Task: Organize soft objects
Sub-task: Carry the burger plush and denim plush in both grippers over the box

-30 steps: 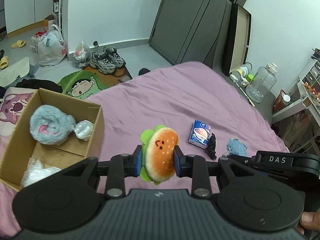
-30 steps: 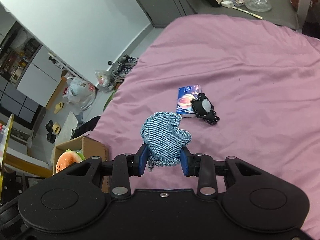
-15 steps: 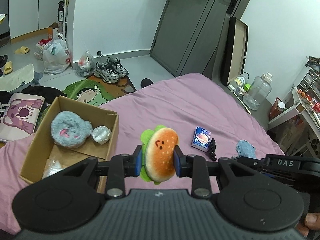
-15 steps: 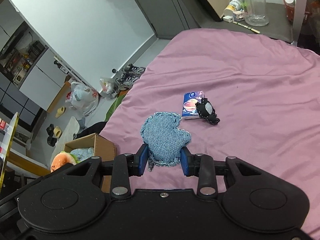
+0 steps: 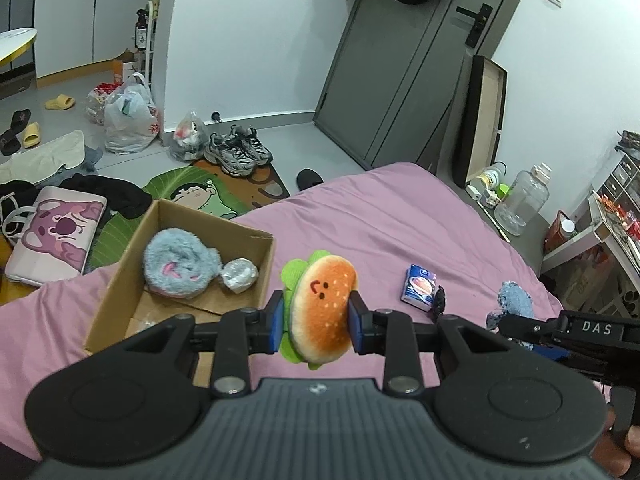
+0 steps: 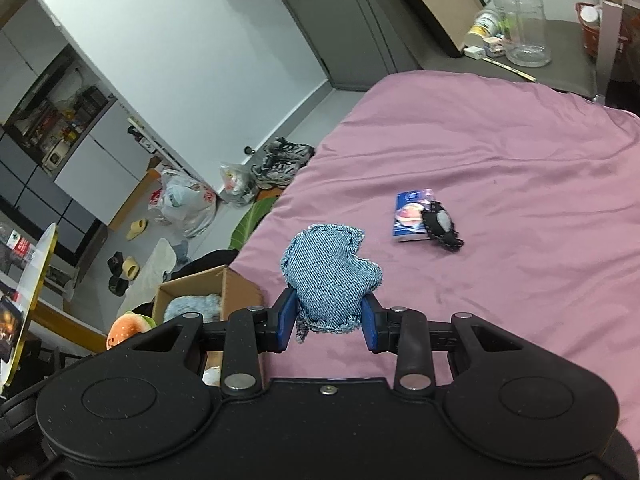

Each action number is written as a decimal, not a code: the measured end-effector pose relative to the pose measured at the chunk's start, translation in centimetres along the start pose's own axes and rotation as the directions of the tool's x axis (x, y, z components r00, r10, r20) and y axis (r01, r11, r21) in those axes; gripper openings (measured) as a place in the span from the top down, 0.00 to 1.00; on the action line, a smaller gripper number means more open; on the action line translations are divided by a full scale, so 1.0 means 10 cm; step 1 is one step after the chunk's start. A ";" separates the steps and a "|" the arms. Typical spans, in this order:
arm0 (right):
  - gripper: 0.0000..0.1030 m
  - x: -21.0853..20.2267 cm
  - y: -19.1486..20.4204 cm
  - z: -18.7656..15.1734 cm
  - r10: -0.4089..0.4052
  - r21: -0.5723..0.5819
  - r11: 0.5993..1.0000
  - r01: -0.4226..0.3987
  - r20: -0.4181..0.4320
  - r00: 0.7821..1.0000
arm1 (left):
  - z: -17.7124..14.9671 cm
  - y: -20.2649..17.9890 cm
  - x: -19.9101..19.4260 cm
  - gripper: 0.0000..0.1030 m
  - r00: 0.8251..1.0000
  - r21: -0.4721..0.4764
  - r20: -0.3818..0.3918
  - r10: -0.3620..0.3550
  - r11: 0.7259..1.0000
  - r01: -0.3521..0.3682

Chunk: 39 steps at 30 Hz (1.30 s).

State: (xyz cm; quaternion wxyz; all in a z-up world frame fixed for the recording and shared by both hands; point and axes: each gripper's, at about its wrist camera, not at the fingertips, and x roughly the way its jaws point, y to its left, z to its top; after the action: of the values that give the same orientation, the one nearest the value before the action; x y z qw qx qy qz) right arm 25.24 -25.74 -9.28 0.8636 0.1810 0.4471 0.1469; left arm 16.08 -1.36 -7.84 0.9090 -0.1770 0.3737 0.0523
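Light: even, bright indoor | Shadows: soft | Focus: sharp, no blur | Distortion: strong fisheye bending at frame edges

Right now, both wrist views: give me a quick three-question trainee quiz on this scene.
1. True or false: the left tongs are shut on the burger toy.
2. What do the right tongs hold? A) denim pouch B) tissue pack C) black charm
3. How many things show clearly inside the cardboard box?

Key: 1 true. 2 A. 3 two, the grey plush and the silver ball; the near corner is partly hidden.
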 end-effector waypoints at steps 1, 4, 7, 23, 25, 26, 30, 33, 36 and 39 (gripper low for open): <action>0.67 0.00 0.03 -0.01 -0.001 -0.004 1.000 0.001 0.001 1.000 | 0.01 0.04 -0.02 0.70 1.000 -0.003 0.002 0.001 1.000 -0.001; 0.67 0.00 0.16 -0.04 0.016 -0.018 1.000 -0.016 0.004 1.000 | 0.02 0.13 -0.06 0.70 1.000 -0.007 0.008 0.004 1.000 -0.004; 0.67 0.03 0.27 -0.06 0.030 -0.026 0.999 -0.030 -0.002 1.000 | 0.02 0.24 -0.09 0.70 1.000 -0.010 0.010 0.012 1.000 -0.012; 0.67 0.17 0.76 -0.18 0.064 -0.064 0.996 -0.066 -0.029 0.998 | 0.08 0.85 -0.16 0.70 0.999 -0.062 0.006 0.050 0.997 -0.050; 0.67 0.19 0.81 -0.20 0.068 -0.072 0.995 -0.070 -0.034 0.997 | 0.10 0.92 -0.15 0.70 0.999 -0.065 0.003 0.053 0.997 -0.053; 0.67 0.21 0.84 -0.21 0.070 -0.075 0.995 -0.073 -0.038 0.997 | 0.10 0.95 -0.14 0.70 0.999 -0.067 0.003 0.052 0.996 -0.052; 0.67 0.28 0.91 -0.24 0.071 -0.080 0.994 -0.076 -0.053 0.996 | 0.12 1.02 -0.08 0.70 0.999 -0.068 -0.007 0.049 0.996 -0.050; 0.67 0.34 0.95 -0.25 0.073 -0.082 0.994 -0.079 -0.066 0.995 | 0.12 1.06 0.00 0.70 0.998 -0.072 -0.022 0.050 0.996 -0.052; 0.67 0.40 0.98 -0.27 0.074 -0.085 0.993 -0.080 -0.080 0.994 | 0.12 1.11 0.09 0.70 0.998 -0.080 -0.039 0.055 0.995 -0.058; 0.67 0.45 1.01 -0.28 0.074 -0.083 0.993 -0.082 -0.092 0.993 | 0.12 1.14 0.19 0.70 0.996 -0.085 -0.061 0.060 0.994 -0.065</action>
State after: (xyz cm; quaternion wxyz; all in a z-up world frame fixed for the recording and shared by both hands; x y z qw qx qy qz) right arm 24.50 -14.38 -9.51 0.8435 0.1539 0.4709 0.2078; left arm 15.60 9.64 -11.64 0.8871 -0.2063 0.4027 0.0916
